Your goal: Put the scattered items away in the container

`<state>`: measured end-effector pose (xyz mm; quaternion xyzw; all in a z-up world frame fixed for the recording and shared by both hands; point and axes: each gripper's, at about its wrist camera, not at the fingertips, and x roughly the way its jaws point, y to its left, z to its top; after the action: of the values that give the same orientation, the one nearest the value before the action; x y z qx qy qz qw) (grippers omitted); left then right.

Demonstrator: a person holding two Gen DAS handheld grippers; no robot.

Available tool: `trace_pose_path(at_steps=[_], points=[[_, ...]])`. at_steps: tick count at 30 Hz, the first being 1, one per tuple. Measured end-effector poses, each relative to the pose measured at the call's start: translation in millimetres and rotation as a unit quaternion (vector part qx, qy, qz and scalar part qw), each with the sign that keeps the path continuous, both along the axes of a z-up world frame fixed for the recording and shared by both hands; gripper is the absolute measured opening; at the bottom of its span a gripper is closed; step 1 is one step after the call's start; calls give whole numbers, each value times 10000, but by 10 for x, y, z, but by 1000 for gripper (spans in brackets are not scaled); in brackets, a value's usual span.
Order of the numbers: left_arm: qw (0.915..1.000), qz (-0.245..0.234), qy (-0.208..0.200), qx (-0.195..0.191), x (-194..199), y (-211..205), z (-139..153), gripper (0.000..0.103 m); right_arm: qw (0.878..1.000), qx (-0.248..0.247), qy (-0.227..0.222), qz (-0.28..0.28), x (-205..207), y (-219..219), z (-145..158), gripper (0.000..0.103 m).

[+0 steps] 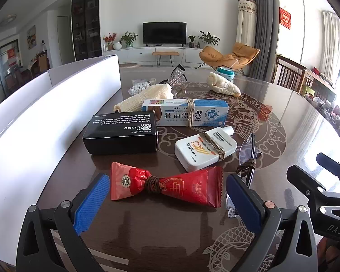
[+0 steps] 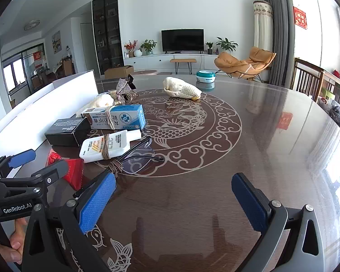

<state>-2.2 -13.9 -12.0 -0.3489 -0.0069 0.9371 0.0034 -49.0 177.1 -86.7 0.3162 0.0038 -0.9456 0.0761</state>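
- Both grippers have their fingers spread wide and grip nothing: the left gripper (image 1: 167,201) hovers low over the table with its blue pads either side of the red sachet, not touching it, while the right gripper (image 2: 173,201) hangs over bare tabletop
- Dark glossy table (image 2: 249,158) with a pale fish-and-cloud medallion carries everything
- White container (image 1: 45,113) runs along the left edge of the table, its tall wall just beside the black box; its inside is hidden from both views
- Black box (image 1: 121,133) printed "ODOR REMOVING BAR" lies flat near the container wall
- Blue-and-white carton (image 1: 185,112) bound with twine lies just behind the black box, one end resting against it
- Red sachet (image 1: 166,184), cinched at its middle with brown cord, lies crosswise between the left fingertips
- White sunscreen bottle (image 1: 205,149), also tied with twine, lies tilted between the carton and the sachet
- Two cream mesh pouches: one (image 1: 145,100) behind the carton, another (image 2: 182,88) well apart near the far side
- Teal-lidded jar (image 2: 205,76) stands upright just past that far pouch
- Glasses (image 2: 138,156) with cord wound round the frame lie just beside the bottle, next to the right gripper's left pad
- Sparkly hair clip (image 1: 178,80) and a small packet of white beads (image 1: 139,86) sit behind the near pouch
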Motion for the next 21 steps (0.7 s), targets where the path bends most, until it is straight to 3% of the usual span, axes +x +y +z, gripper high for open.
trace_pose_path(at_steps=[21], points=[[9999,3,-40,-126,-17,42,-19,103,9999,-110,42,50,25,18,25,103]])
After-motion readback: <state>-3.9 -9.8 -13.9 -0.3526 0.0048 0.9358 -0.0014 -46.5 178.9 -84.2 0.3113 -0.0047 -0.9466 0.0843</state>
